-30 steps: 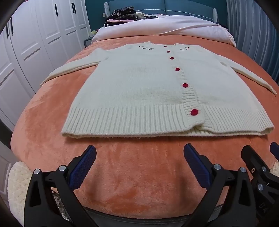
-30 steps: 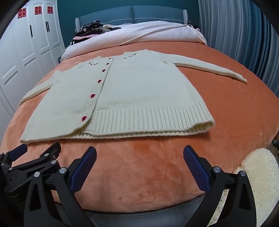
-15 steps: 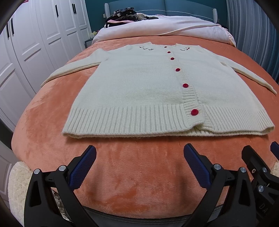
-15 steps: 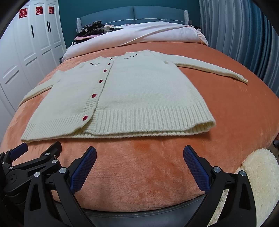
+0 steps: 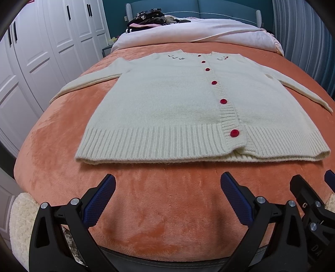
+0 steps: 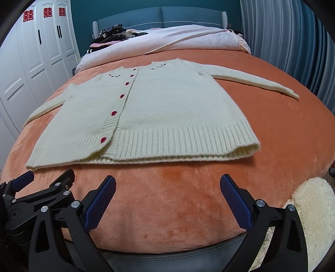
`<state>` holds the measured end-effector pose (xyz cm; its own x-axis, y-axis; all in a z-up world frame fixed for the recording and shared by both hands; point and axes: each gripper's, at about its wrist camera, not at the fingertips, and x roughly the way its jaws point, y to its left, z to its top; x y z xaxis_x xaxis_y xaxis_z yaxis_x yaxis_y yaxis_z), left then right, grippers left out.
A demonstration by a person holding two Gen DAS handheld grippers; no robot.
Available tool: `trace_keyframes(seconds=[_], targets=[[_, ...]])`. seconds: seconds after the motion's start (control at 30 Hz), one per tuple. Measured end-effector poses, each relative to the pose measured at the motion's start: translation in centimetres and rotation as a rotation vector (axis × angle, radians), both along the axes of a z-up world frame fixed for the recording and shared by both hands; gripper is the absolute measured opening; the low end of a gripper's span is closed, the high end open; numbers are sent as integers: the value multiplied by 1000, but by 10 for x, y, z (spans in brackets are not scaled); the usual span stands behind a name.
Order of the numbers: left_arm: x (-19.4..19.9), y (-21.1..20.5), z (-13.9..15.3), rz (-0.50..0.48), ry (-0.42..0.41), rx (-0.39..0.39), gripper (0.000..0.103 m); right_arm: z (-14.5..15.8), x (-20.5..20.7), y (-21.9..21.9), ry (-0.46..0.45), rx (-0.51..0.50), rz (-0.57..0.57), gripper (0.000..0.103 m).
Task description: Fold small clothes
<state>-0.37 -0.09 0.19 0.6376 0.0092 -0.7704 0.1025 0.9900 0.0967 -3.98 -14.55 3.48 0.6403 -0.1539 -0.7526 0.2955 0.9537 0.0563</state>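
Observation:
A cream knitted cardigan (image 5: 167, 104) with red buttons lies flat and buttoned on the orange bedspread (image 5: 159, 209), both sleeves spread out to the sides. It shows again in the right wrist view as the cardigan (image 6: 167, 113), its right sleeve (image 6: 255, 82) stretched toward the curtain side. My left gripper (image 5: 167, 198) hovers open over the bed's near edge, just short of the ribbed hem. Beside it, to the right, my right gripper (image 6: 167, 198) is also open and holds nothing. Each gripper appears at the edge of the other's view.
A pink duvet (image 5: 209, 31) and a pile of dark clothes (image 5: 150, 17) lie at the head of the bed. White wardrobe doors (image 5: 41, 52) stand on the left, a blue-grey curtain (image 6: 293, 41) on the right. Fluffy cream rug (image 6: 314, 209) lies below the bed's edge.
Both grippers have drifted very slightly; the cardigan has not moved and both grippers stay open.

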Motion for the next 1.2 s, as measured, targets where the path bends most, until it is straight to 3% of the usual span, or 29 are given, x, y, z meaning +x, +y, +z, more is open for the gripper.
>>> trace_keyframes(seconds=[1.2], targets=[[-2, 2, -3, 2, 4, -5, 98, -2, 1, -3, 6, 7, -3, 98]])
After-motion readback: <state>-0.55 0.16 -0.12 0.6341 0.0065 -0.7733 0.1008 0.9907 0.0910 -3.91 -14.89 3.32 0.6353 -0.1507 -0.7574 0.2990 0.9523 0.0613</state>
